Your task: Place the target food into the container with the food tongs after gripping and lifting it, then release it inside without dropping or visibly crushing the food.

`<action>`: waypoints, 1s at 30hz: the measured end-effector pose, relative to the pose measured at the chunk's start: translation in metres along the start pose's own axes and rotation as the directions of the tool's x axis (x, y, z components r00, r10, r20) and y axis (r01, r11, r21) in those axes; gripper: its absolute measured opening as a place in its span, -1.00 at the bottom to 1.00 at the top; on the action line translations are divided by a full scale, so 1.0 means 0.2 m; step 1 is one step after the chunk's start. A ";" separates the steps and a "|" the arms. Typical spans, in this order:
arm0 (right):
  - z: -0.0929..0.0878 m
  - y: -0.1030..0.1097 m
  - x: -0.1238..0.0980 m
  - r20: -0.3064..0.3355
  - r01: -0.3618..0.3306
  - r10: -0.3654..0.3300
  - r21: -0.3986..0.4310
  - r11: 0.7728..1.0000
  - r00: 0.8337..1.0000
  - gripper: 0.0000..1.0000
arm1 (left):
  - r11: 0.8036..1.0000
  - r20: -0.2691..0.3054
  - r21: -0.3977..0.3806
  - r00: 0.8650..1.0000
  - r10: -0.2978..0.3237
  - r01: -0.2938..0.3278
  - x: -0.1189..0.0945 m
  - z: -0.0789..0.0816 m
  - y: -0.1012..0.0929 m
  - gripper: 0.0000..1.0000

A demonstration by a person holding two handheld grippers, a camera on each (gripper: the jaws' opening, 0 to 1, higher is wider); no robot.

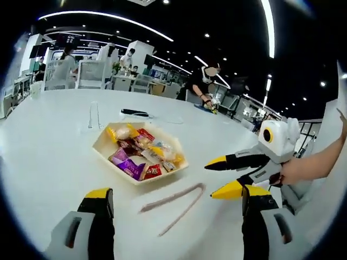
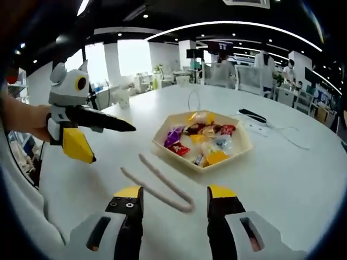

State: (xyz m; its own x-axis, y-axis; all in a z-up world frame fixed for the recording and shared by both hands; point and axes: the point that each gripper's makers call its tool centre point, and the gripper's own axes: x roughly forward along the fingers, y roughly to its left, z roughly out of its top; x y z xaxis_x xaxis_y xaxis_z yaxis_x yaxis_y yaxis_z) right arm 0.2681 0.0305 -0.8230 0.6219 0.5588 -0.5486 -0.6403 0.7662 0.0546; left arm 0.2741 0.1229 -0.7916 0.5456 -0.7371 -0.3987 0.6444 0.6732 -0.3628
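Left gripper view: both hand-held grippers agape, left and right, wrapped snacks barely legible.

Looks like open-plan office to me: I see big white table, desks with chairs, people working, ceiling light strips.

I see bright ceiling strip lights glaring against a dark ceiling, the white table evenly lit with faint shadows, and fisheye bending blurring desks and people toward both views' edges.
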 end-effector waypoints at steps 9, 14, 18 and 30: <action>0.05 0.05 -0.02 -0.004 0.010 -0.010 0.024 1.000 1.000 -0.13 | 0.998 0.053 -0.043 0.997 0.058 -0.056 -0.14 -0.01 0.04 0.98; 0.13 0.06 -0.06 0.020 0.020 -0.021 0.032 0.999 1.000 -0.12 | 0.994 0.102 -0.068 0.991 0.091 -0.084 -0.23 -0.03 0.06 0.98; 0.17 0.07 -0.09 0.047 0.019 -0.022 0.059 0.998 0.999 -0.10 | 0.992 0.079 0.098 0.994 0.078 -0.085 -0.28 -0.02 0.02 0.98; 0.23 0.12 -0.29 0.109 0.011 -0.028 0.154 0.988 0.994 0.19 | 0.975 0.074 0.211 0.996 0.050 -0.064 -0.40 0.05 -0.06 0.98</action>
State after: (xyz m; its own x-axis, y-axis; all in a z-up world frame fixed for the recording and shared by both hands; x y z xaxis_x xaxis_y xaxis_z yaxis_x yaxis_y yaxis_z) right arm 0.2375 0.0322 -0.7511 0.6847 0.5685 -0.4561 -0.5566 0.8118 0.1764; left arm 0.2276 0.1726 -0.7475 0.6149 -0.7051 -0.3531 0.7064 0.6916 -0.1508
